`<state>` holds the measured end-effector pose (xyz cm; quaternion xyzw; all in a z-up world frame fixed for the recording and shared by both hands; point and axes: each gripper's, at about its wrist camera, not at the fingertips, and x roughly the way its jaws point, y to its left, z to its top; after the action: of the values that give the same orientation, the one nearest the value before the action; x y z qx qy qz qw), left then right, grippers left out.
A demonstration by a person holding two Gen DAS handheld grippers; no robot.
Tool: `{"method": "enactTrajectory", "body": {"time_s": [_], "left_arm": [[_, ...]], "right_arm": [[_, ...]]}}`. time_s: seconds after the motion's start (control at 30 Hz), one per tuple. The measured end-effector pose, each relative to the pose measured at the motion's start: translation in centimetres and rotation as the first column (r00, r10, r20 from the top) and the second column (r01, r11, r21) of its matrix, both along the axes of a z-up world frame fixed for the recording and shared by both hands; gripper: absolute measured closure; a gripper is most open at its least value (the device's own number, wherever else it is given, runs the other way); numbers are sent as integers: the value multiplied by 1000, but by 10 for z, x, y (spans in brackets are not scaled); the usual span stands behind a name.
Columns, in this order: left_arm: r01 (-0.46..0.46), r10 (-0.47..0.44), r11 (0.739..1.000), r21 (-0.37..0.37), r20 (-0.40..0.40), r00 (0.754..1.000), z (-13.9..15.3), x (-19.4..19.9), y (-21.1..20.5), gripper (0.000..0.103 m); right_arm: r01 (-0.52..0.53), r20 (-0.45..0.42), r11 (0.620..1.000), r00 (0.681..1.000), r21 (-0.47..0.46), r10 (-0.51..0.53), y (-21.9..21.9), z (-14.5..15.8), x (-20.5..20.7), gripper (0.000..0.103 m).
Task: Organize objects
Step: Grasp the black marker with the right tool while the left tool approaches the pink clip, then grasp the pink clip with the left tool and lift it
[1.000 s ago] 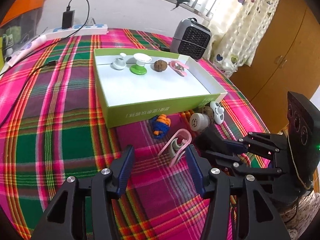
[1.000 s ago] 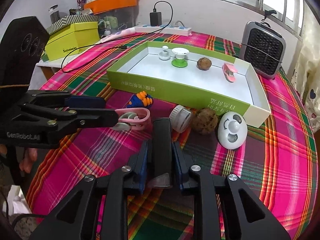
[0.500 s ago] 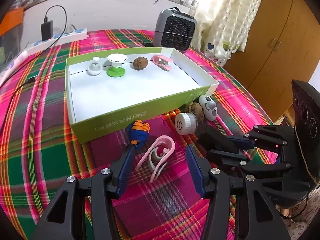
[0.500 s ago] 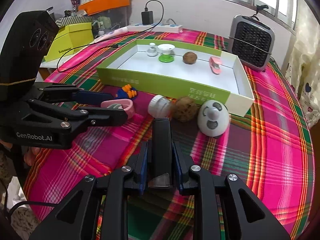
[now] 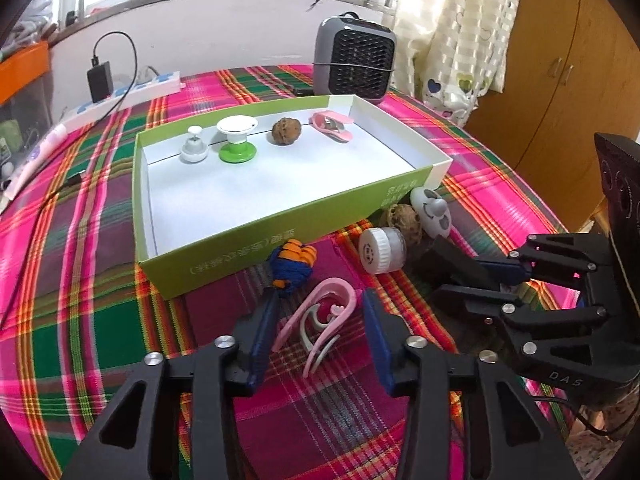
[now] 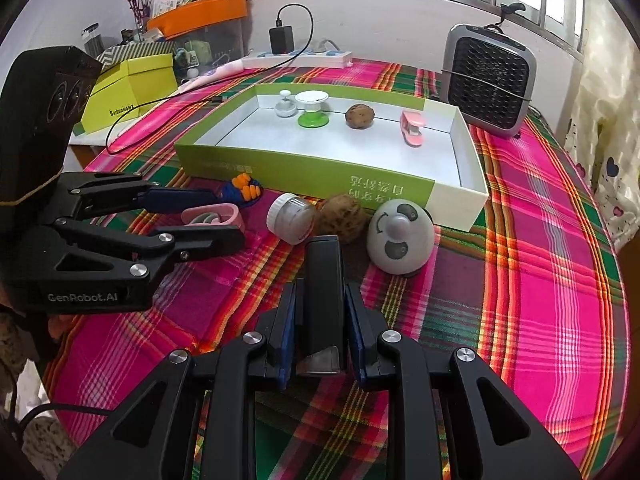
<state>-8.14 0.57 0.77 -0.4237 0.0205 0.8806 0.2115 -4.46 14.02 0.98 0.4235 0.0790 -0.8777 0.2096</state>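
Note:
A pink clip (image 5: 320, 320) lies on the plaid cloth between the open fingers of my left gripper (image 5: 318, 308); it also shows in the right wrist view (image 6: 212, 216). My right gripper (image 6: 322, 320) is shut on a black rectangular block (image 6: 324, 280). In front of the green box (image 5: 240, 256) lie a blue-orange knot toy (image 5: 292, 264), a white jar (image 5: 380, 250), a walnut (image 5: 404, 222) and a white panda-faced gadget (image 6: 400, 236). Inside the box stand a small white piece (image 5: 194, 148), a green-white stand (image 5: 237, 140), a walnut (image 5: 285, 130) and a pink clip (image 5: 332, 124).
A grey fan heater (image 5: 354, 64) stands behind the box. A power strip with charger (image 5: 120, 88) lies at the back left. A yellow-green box (image 6: 128, 88) and orange bin (image 6: 200, 12) sit off the table's left. A wooden cabinet (image 5: 560, 60) is at the right.
My left gripper has moved forward so its open fingers now flank the pink clip. My right gripper, still holding the black block, has stayed near the jar and walnut.

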Motion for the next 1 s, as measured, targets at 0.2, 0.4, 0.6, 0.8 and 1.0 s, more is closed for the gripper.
{"method": "enactTrajectory", "body": {"time_s": [0.2, 0.4, 0.6, 0.8, 1.0], "left_arm": [[-13, 13, 1000, -19, -6, 1000, 0, 1, 2, 70], [-35, 35, 999, -27, -8, 999, 0, 1, 0, 81], [-43, 43, 999, -26, -8, 999, -1, 2, 0, 82], [-46, 46, 999, -23, -8, 999, -1, 2, -1, 82], [-52, 51, 998, -23, -7, 999, -1, 2, -2, 82]], "right_arm": [[-4, -1, 1000, 1000, -9, 4, 1, 0, 0, 79], [-5, 2, 1000, 1000, -16, 5, 2, 0, -1, 79], [-4, 3, 1000, 1000, -18, 4, 2, 0, -1, 79], [-5, 2, 1000, 1000, -19, 5, 2, 0, -1, 79], [-5, 2, 1000, 1000, -17, 5, 2, 0, -1, 79]]}}
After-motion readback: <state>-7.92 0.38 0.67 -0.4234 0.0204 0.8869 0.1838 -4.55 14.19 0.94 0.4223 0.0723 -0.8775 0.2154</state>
